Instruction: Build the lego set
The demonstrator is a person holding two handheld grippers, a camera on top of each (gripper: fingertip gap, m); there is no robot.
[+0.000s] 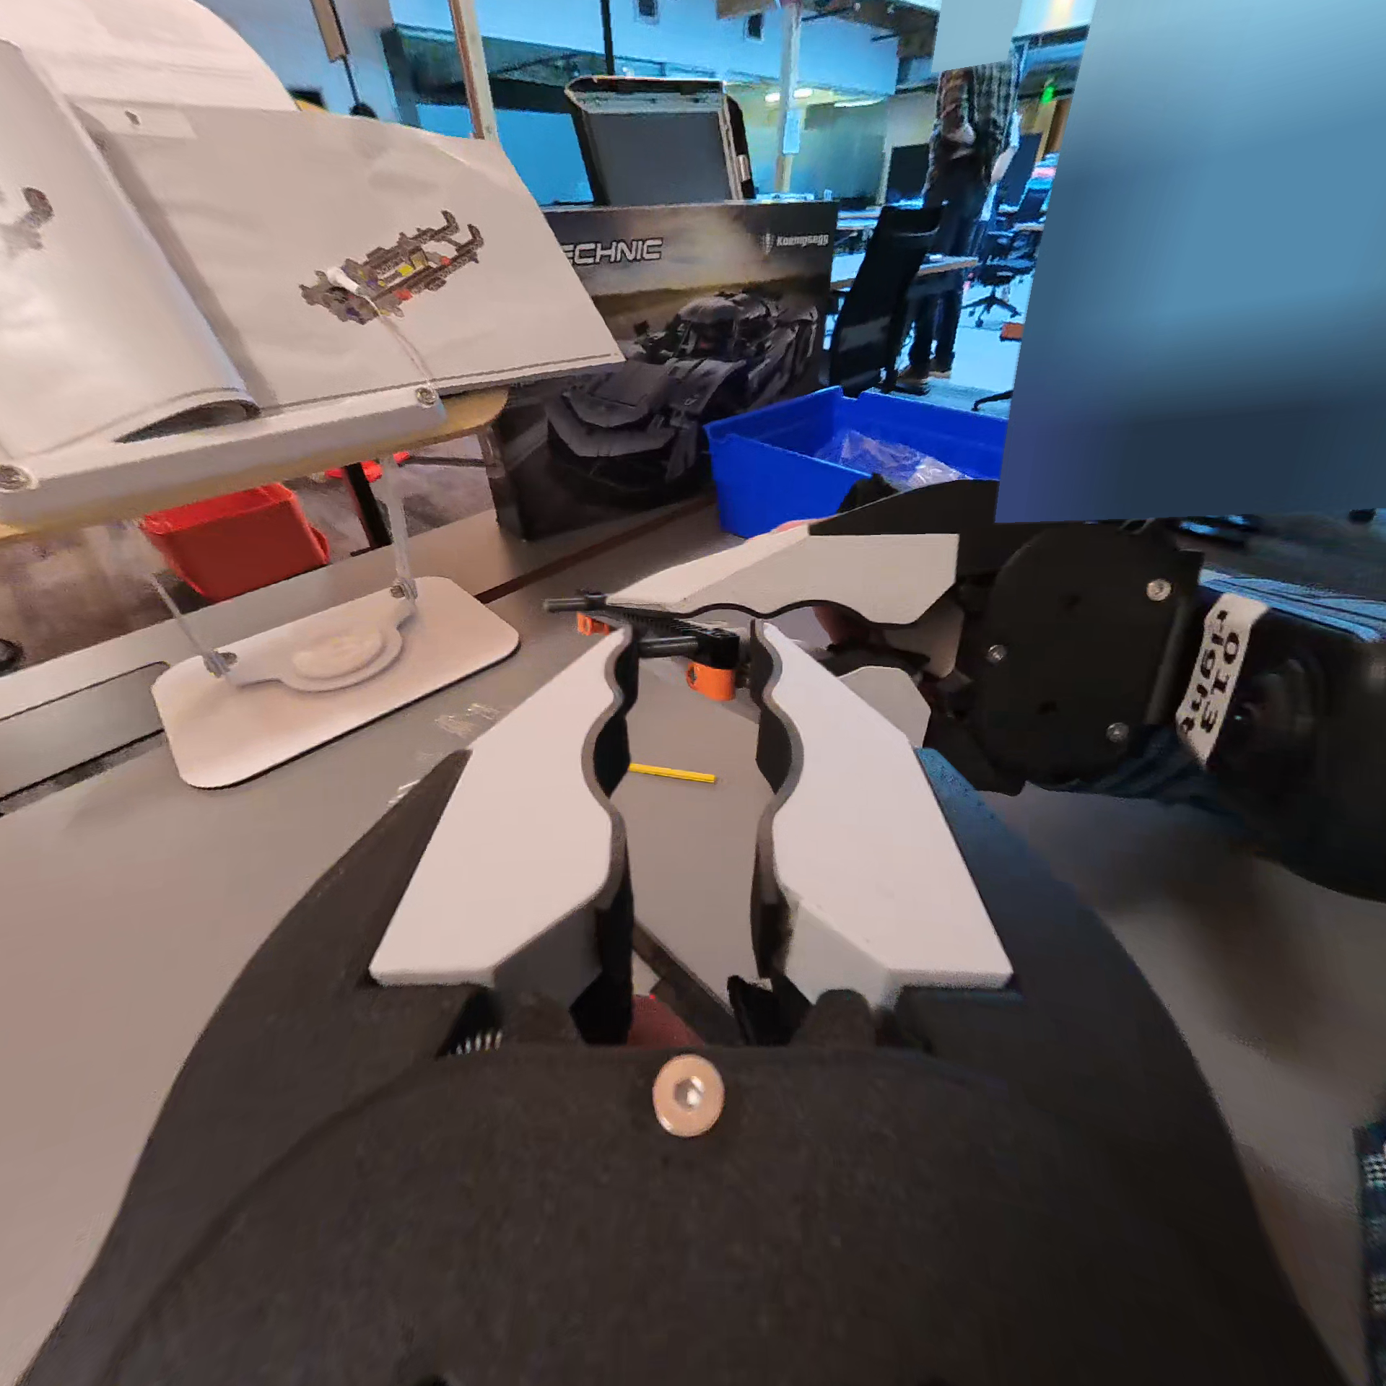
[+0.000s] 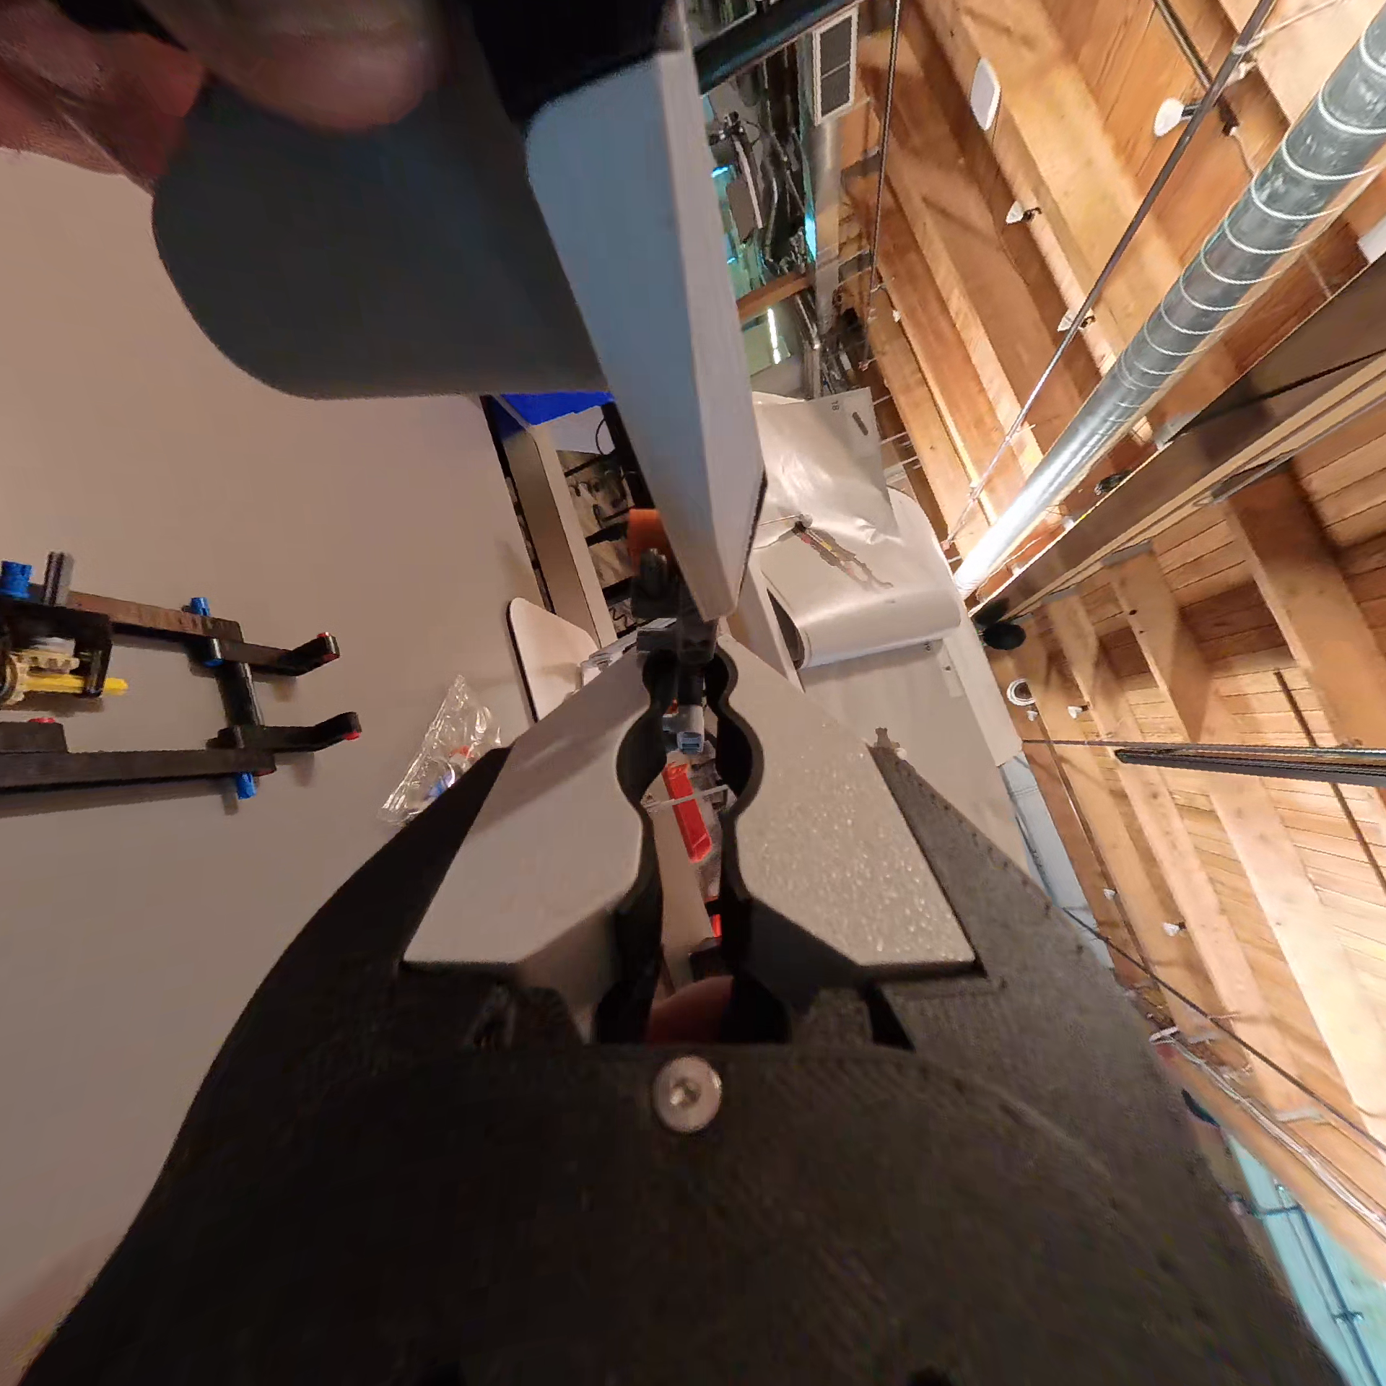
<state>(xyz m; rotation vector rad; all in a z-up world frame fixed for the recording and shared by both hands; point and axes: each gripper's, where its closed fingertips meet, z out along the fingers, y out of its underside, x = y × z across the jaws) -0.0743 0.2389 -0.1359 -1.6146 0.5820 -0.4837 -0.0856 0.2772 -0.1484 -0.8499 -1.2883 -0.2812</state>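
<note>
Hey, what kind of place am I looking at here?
Probably a shared workshop or open-plan office: office chairs at long desks behind the table, and exposed wooden ceiling beams with metal ducting overhead.

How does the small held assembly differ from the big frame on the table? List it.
The small assembly is gripped above the table by the left gripper and the right gripper; the big frame lies flat on it. The small assembly has orange connectors; the big frame blue pins and yellow parts. Both are mostly black.
</note>
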